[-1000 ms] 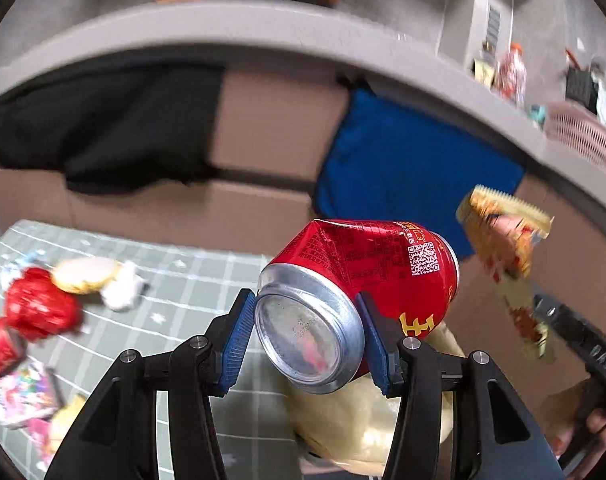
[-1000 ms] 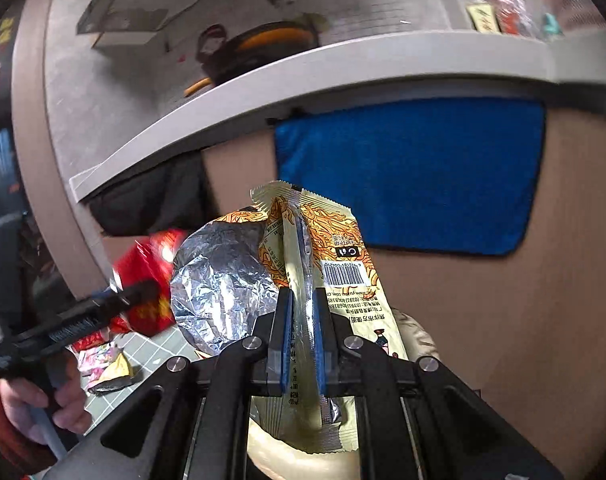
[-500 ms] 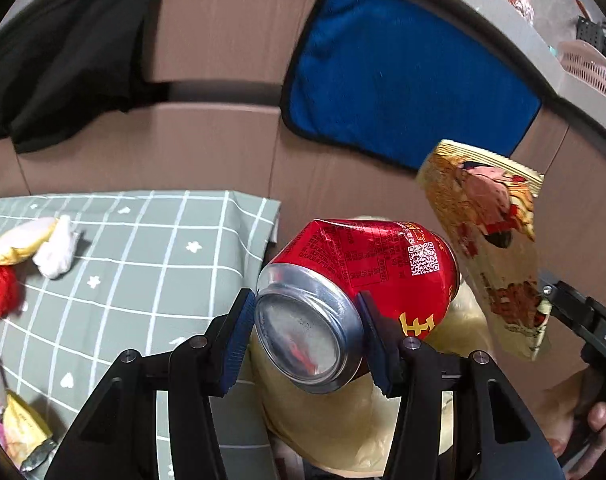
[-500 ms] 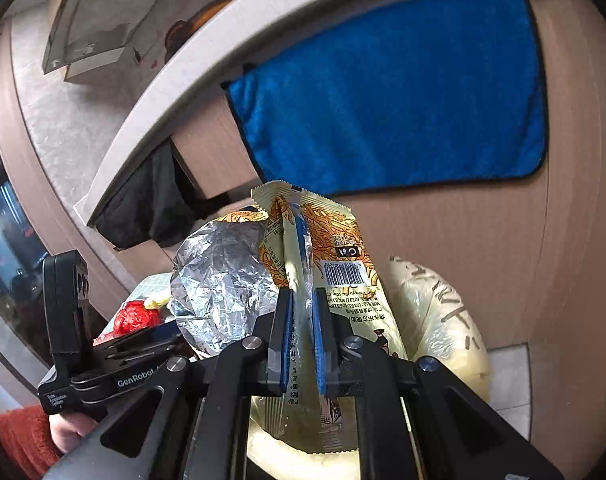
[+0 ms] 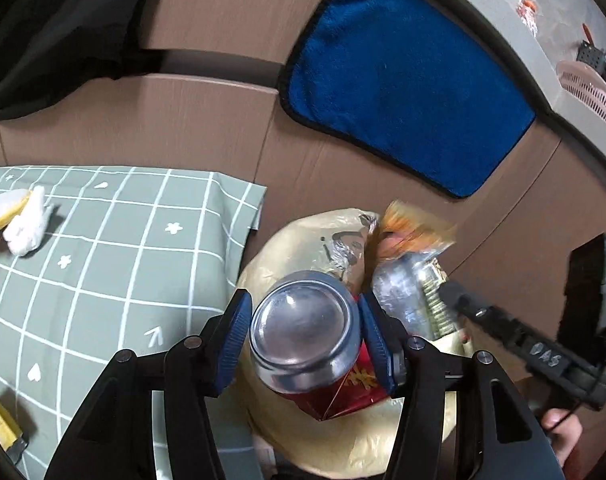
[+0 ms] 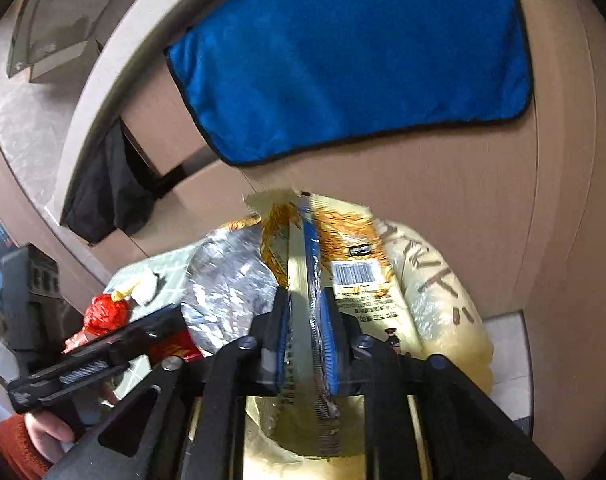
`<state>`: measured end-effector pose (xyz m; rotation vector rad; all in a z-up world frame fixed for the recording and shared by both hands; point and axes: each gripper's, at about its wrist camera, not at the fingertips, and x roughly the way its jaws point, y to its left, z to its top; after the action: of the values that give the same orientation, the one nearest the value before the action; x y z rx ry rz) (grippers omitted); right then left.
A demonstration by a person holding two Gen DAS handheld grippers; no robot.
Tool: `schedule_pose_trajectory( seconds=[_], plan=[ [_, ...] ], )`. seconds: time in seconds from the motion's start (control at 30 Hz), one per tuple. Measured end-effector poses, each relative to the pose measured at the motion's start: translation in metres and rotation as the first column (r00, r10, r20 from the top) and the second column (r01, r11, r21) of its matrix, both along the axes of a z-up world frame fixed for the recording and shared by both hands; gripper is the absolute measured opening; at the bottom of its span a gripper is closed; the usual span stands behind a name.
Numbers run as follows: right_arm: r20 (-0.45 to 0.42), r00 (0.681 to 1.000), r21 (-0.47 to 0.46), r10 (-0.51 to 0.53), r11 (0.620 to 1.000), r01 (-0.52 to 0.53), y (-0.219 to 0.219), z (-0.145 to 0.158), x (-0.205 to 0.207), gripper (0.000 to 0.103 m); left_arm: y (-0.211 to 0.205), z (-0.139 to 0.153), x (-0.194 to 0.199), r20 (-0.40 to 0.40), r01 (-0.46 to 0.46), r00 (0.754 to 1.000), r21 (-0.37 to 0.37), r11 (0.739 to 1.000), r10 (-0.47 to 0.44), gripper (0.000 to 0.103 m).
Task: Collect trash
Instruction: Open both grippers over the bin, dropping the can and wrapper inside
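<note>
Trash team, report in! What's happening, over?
Left gripper shut on dented red soda can. Right gripper shut on yellow noodle wrapper. Both over beige plastic trash bag. Nothing blocking.

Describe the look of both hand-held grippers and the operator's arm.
Left hand-held gripper: black angular finger frames with visible screws and ribbed blue pads. Right hand-held gripper: the same build. Seen from the left camera, its black body carries pale handwritten marking. An orange knit sleeve covers the left wrist. No cables visible.

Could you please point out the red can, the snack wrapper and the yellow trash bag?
red can (image 5: pixel 305 326), left wrist view, silver base.
snack wrapper (image 6: pixel 355 272), right wrist view, barcode.
yellow trash bag (image 6: pixel 443 292), right wrist view, printed side.
</note>
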<state>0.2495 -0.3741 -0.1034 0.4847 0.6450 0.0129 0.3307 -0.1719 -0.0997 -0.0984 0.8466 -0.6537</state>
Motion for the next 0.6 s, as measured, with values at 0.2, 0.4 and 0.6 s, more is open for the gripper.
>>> schedule_pose_trajectory(
  seconds=[0.2,0.4,0.6],
  plan=[
    [-0.079,0.996,-0.006,0.043,0.999,-0.044,0.015,-0.013,0.008,0.025,0.021,0.018,-0.013,0.079,-0.081,0.994,-0.014,0.997,0.082,0.055],
    [-0.061,0.998,-0.056,0.009,0.998,-0.012,0.022,-0.004,0.002,0.025,0.010,0.007,-0.009,-0.016,-0.010,1.000,-0.050,0.999,0.009,0.055],
    [0.039,0.994,-0.093,-0.105,0.990,0.108,-0.003,0.022,-0.026,0.026,-0.029,-0.009,-0.004,-0.028,0.033,0.999,-0.017,0.999,-0.034,0.056]
  ],
)
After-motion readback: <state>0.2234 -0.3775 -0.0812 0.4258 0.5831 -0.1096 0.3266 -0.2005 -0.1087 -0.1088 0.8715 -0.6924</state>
